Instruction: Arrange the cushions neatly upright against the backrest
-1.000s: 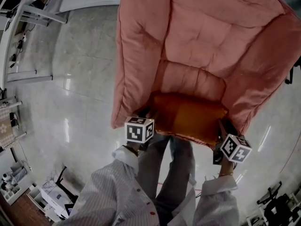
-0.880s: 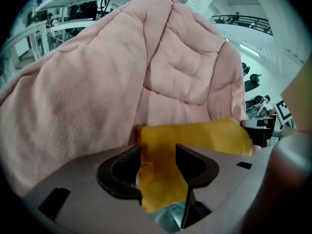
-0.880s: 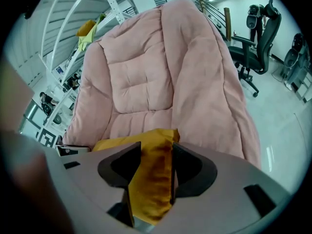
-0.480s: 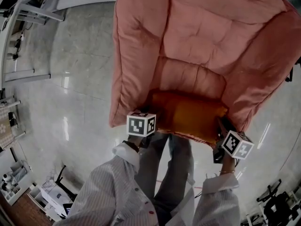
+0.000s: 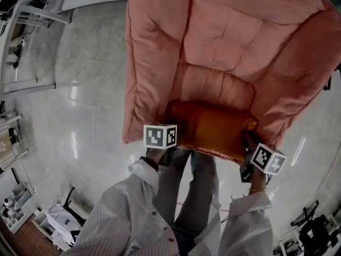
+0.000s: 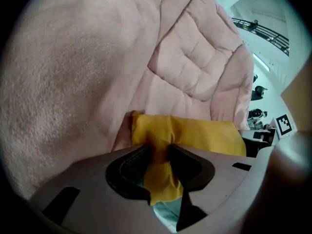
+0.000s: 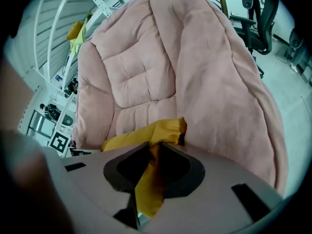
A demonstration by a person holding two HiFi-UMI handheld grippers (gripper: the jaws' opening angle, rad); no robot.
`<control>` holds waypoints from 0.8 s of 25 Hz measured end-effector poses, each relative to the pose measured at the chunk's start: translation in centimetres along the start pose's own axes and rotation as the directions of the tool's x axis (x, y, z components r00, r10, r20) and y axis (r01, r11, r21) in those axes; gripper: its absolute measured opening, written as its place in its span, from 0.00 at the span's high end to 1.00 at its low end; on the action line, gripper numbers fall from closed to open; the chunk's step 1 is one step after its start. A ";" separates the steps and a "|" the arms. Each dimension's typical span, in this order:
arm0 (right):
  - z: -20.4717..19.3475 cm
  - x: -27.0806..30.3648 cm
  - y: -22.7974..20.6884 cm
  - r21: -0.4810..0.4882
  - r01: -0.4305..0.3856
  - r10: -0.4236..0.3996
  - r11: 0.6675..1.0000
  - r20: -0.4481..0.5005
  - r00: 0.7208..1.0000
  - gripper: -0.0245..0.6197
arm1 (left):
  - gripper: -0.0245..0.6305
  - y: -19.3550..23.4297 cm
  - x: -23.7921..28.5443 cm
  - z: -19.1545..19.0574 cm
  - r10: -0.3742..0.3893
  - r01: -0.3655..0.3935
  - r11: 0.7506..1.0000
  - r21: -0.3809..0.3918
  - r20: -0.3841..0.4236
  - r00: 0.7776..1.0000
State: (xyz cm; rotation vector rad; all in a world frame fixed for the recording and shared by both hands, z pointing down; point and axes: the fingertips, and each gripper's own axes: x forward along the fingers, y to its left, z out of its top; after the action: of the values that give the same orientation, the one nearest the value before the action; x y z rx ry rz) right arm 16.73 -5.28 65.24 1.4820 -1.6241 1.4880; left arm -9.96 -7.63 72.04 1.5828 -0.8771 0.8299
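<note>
A yellow-orange cushion (image 5: 213, 129) lies flat across the front of the seat of a pink padded chair (image 5: 229, 41). My left gripper (image 5: 171, 128) is at its left front corner and my right gripper (image 5: 248, 137) at its right front corner. In the left gripper view the jaws are closing and my left gripper (image 6: 160, 150) pinches a fold of the cushion (image 6: 195, 133). In the right gripper view my right gripper (image 7: 155, 152) is also closing, with a bunched corner of the cushion (image 7: 141, 133) squeezed between its pads. The backrest (image 7: 141, 67) rises behind.
The chair's padded side walls (image 5: 146, 73) rise on both sides of the seat. The person's legs (image 5: 197, 196) stand just before the seat. Glossy floor tiles (image 5: 80, 89) lie to the left, with shelving (image 5: 10, 137) at the far left. An office chair (image 7: 253, 18) stands behind the pink chair.
Both grippers have edged a little closer to the chair at the cushion's front corners. The cushion lies where it lay before.
</note>
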 end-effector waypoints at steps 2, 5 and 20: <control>-0.1 0.1 0.0 -0.008 -0.007 0.007 1.000 -0.010 1.000 0.86 | 0.79 -0.1 0.0 0.0 -0.005 0.005 1.000 -0.002 0.001 1.000; -0.7 0.2 0.2 -0.008 -0.019 0.019 1.000 -0.011 1.000 0.90 | 0.83 -0.3 -0.1 -0.1 0.003 -0.003 1.000 0.016 0.003 1.000; 3.5 -2.9 2.7 -0.060 -0.040 0.051 0.997 0.187 0.981 0.91 | 0.84 -1.6 -3.2 3.0 0.007 -0.011 0.999 0.034 0.099 0.995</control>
State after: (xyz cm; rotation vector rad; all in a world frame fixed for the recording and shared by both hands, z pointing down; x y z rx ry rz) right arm 16.19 -7.87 60.58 1.6059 -1.8049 1.3488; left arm -9.89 -9.96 67.97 1.6629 -0.9451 0.7824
